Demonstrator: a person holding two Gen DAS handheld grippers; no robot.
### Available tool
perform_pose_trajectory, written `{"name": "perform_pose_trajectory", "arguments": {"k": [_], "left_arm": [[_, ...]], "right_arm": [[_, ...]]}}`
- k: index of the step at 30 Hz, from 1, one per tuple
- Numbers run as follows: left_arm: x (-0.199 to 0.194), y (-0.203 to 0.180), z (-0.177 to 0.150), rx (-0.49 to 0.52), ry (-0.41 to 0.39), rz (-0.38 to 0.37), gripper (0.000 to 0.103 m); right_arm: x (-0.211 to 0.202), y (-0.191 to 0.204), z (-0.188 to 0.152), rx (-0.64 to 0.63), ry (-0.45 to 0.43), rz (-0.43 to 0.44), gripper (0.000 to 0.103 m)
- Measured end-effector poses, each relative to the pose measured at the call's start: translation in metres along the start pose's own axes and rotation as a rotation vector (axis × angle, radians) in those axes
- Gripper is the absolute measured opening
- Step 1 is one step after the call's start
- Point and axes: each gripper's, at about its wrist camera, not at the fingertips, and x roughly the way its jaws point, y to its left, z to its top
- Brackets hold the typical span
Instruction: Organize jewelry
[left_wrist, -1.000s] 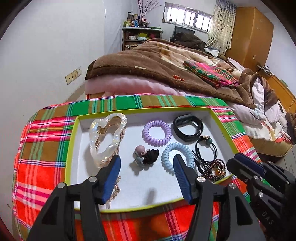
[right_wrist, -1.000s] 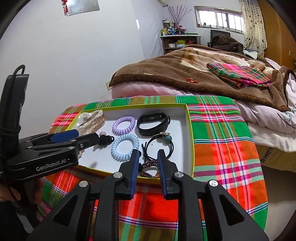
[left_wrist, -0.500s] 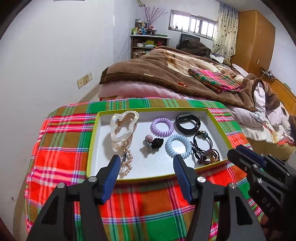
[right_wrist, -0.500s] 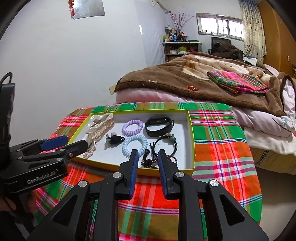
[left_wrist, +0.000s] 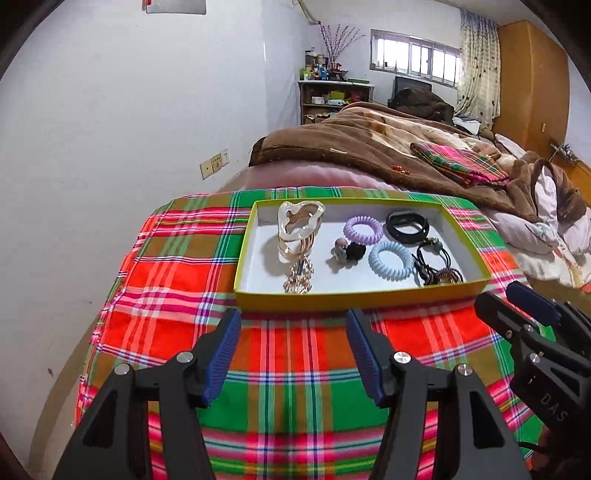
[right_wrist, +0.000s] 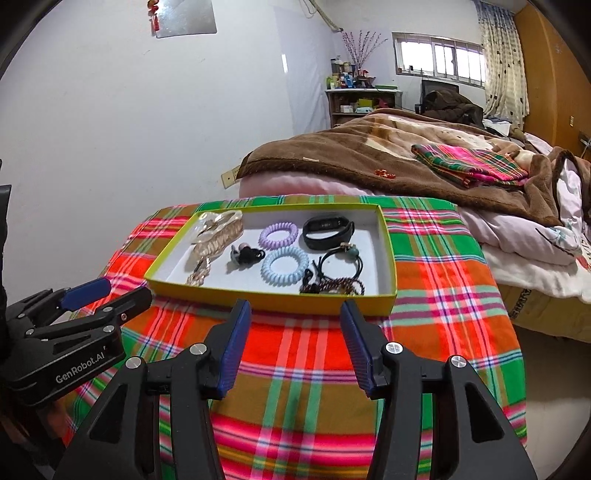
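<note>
Both grippers have drawn back from the tray since the earlier frames. From the left wrist, the left gripper (left_wrist: 293, 350) hangs released and empty over the plaid cloth (left_wrist: 177, 266); the jewelry lies in the yellow tray (left_wrist: 347, 293).

From the right wrist, the right gripper (right_wrist: 295, 343) is opening, nothing between its jaws. The bead bracelet (right_wrist: 345, 286) looks light, limp and slippery; pinching across its bunched strands seems best.
</note>
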Motion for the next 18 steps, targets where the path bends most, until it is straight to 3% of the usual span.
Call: {"name": "perform_pose_trajectory", "arguments": {"k": [18], "left_arm": [[-0.021, 0.000, -0.019, -0.019, -0.021, -0.025, 0.061]], "right_arm": [[-0.015, 0.010, -0.013, -0.005, -0.022, 0.003, 0.051]]}}
